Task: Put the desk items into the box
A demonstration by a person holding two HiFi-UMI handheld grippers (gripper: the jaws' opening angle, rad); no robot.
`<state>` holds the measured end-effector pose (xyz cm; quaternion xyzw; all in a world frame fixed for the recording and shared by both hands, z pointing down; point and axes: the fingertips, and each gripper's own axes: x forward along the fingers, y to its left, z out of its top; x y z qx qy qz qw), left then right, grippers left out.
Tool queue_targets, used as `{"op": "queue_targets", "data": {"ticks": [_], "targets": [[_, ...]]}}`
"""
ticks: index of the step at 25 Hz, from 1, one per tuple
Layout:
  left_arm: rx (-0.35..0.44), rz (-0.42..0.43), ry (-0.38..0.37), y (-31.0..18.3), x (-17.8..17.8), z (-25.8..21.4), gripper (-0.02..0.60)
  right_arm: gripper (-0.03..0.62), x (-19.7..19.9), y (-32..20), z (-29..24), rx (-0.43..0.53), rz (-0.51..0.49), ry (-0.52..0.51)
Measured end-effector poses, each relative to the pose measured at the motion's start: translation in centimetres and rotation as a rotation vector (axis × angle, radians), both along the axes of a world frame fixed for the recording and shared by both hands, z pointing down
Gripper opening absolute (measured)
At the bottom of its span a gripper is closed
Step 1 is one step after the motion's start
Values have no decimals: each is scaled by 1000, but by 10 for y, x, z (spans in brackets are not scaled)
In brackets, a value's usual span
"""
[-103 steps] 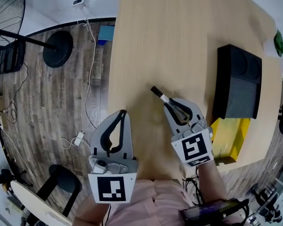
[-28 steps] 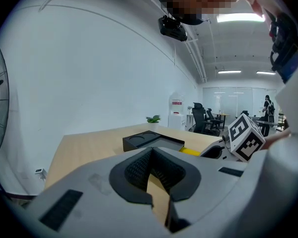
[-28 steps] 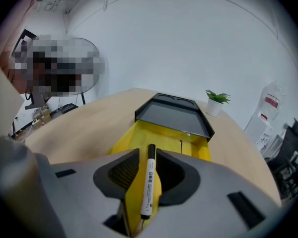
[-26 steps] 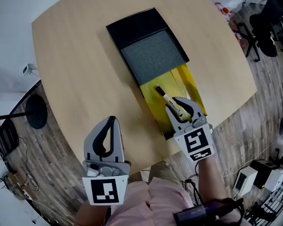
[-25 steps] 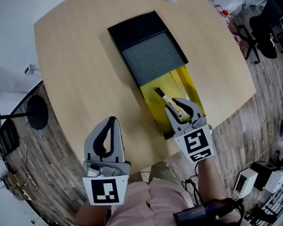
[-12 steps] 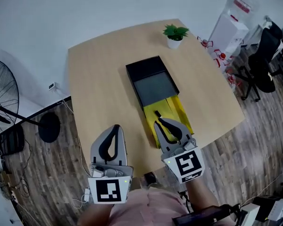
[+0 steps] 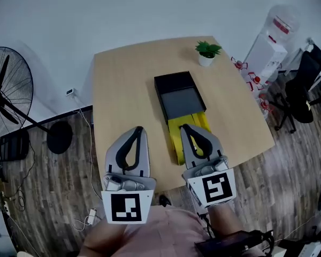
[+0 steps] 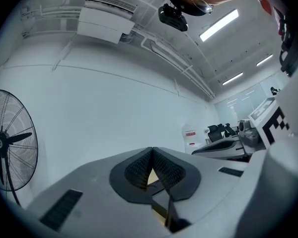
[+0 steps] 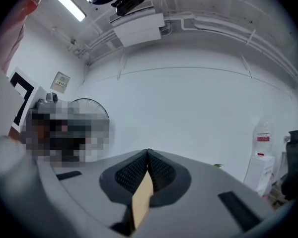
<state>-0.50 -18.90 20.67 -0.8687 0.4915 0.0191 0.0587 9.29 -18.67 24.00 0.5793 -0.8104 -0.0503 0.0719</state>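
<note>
Fingers of left gripper (image 7: 139, 128) and right gripper (image 7: 183, 126) pressed tip to tip, nothing btwn either pair, yellow box (image 7: 174, 140) at near table (image 7: 123, 84) edge, partly behind right gripper, contents unclear, black tray (image 7: 177, 92) w/ grey inside overlapping its far end.

I hold my left gripper (image 7: 138, 129) and right gripper (image 7: 184, 127) side by side near my body, both pointing forward, jaws pressed together and empty.
</note>
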Motion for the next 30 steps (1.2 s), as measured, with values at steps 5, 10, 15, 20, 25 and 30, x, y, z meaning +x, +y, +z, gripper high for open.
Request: {"op": "queue_targets", "data": {"ticks": [5, 10, 15, 20, 25, 30], "targets": [[4, -5, 6, 5, -3, -2, 11, 2, -1, 3, -5, 18, 14, 18], [-5, -3, 7, 6, -6, 2, 10, 0, -5, 2, -6, 25, 16, 15], [-11, -4, 6, 2, -8, 2, 11, 0, -8, -1, -6, 25, 15, 11], [-20, 3, 3, -1, -5, 5, 9, 0, -5, -4, -1, 14, 22, 14], [-30, 9, 0, -7, -3, 9, 10, 0, -4, -8, 3, 4, 24, 13], [-24, 22, 1, -10, 1, 10, 10, 0, -2, -13, 4, 9, 30, 16]]}}
